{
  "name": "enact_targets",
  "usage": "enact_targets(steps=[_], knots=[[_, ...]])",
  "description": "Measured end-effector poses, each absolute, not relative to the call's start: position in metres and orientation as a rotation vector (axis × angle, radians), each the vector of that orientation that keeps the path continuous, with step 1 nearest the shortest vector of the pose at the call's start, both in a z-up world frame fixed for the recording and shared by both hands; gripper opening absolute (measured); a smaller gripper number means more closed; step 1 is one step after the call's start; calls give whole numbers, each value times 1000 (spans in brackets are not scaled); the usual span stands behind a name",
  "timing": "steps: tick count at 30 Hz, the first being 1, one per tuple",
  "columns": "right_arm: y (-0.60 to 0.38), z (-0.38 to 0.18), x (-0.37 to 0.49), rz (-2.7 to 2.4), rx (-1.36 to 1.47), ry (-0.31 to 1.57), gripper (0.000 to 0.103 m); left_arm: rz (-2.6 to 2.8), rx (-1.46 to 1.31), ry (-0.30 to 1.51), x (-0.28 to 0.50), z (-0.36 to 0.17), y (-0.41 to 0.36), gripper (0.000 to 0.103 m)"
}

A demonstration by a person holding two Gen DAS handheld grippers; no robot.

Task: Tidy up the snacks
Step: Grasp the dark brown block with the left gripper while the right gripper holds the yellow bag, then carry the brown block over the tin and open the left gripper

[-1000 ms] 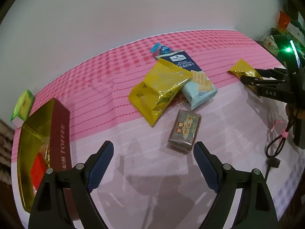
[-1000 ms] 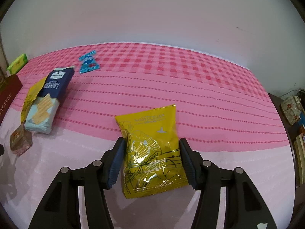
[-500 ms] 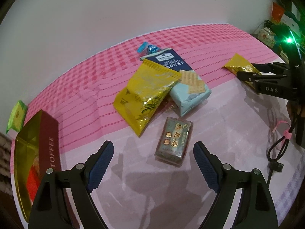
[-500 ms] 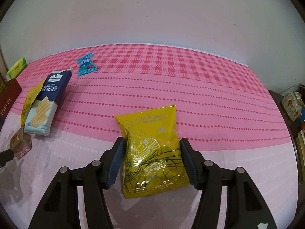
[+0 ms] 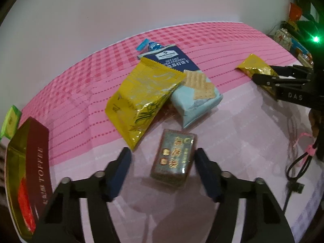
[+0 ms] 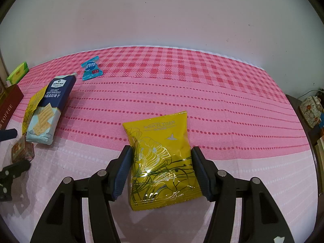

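Straddling the brown snack block [image 5: 173,159], my left gripper [image 5: 162,165] gapes, touching nothing; my right gripper [image 6: 161,167] brackets the yellow pouch [image 6: 162,162], pads apparently touching its edges.

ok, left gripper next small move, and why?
Probably close the left gripper on the small brown snack block. Its jaws are open, the block sits between the fingertips with a gap on each side, and nothing else lies between them.
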State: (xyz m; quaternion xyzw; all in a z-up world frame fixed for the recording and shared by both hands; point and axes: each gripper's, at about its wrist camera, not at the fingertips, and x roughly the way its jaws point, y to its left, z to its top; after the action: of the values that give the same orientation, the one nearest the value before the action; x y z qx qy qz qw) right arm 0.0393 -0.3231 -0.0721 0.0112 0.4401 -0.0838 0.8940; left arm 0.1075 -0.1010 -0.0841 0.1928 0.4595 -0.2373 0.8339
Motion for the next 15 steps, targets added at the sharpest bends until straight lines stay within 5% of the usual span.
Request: enact_targets(steps=[5,15], knots=[[-323,-72,39,-173,28,913,56,-524,405,972,105,-84,-107,36],[-323,-72,39,-173,29,913,56,-514,376,978,106,-82,-109,33]])
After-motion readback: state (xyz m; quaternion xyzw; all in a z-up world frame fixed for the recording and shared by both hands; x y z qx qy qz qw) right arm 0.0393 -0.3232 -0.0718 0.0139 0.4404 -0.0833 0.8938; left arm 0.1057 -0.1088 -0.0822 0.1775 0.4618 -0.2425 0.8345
